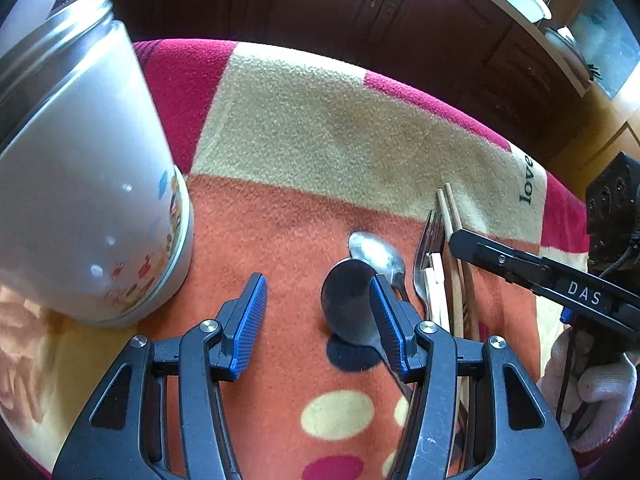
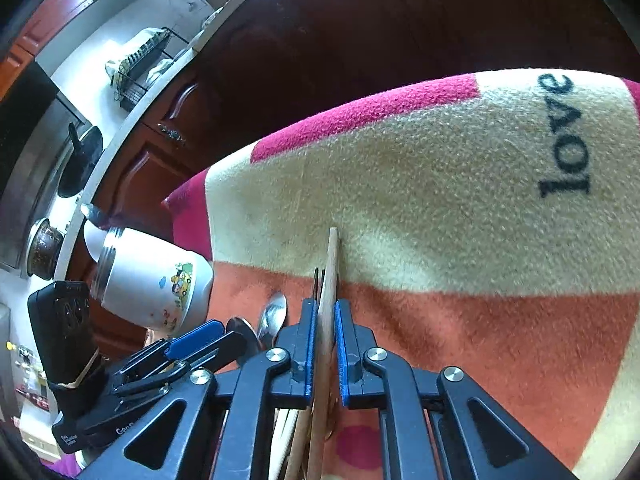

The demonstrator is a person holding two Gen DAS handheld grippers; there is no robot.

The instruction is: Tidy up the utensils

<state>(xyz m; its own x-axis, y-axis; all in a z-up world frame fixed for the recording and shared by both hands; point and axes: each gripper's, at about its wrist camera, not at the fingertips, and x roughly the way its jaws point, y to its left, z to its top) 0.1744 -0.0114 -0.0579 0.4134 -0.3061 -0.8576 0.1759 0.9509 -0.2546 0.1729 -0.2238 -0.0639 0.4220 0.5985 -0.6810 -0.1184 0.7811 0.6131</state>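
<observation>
Jar (image 1: 88, 184) left of spoons (image 1: 376, 256); left tongs (image 1: 316, 316) wide, empty; right tongs (image 2: 326, 336) clamping chopstick (image 2: 330, 280) beside fork (image 1: 426, 256).

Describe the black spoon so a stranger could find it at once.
On the orange patch of the fleece blanket, right of the white jar, utensils lie in a row. The black round-bowled spoon is leftmost, beside the silver metal spoon; it alone is dark.
</observation>
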